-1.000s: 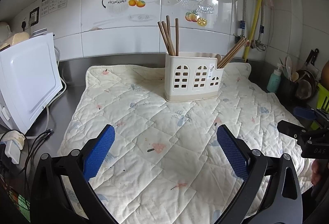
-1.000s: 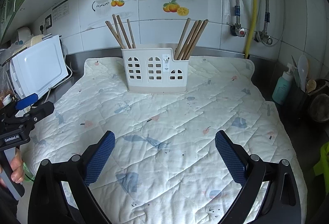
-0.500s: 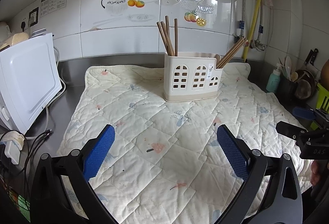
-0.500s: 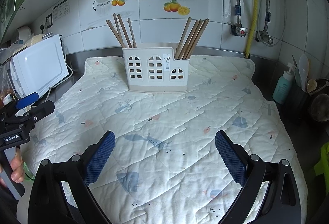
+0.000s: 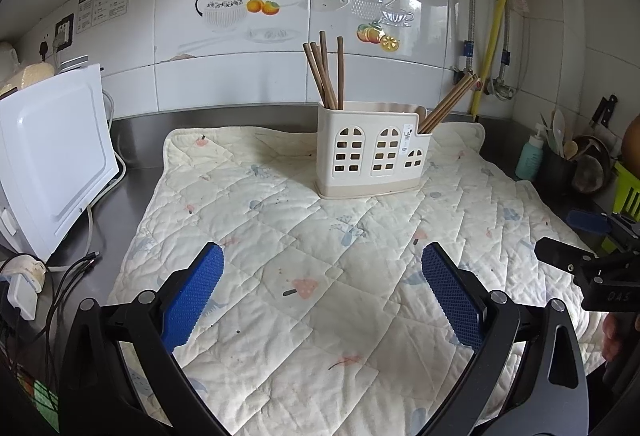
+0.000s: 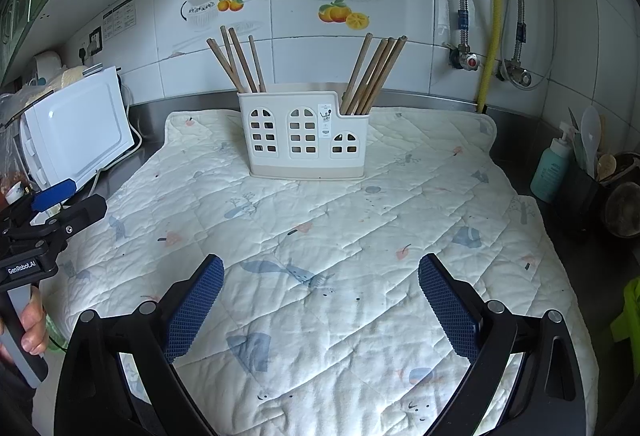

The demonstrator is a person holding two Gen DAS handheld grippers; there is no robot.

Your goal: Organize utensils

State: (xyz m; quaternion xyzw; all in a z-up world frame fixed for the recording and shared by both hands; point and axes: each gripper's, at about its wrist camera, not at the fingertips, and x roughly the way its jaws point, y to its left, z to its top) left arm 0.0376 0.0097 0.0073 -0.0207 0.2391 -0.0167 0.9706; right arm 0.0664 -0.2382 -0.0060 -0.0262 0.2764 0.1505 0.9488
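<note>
Both hand-held grippers, left and right, spread wide, empty. Brown wooden chopsticks in white plastic holder: likely light, stiff, smooth; best pinched mid-shaft.

The left gripper hangs low at the near left, jaws spread wide with nothing between them. The right gripper sits level beside it at the near right, equally wide and empty-handed.

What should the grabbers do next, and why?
Probably nothing more than backing away: both chopstick bunches already stand in the white holder, no utensil shows on the quilted mat, and the left gripper and right gripper are open, empty.
</note>
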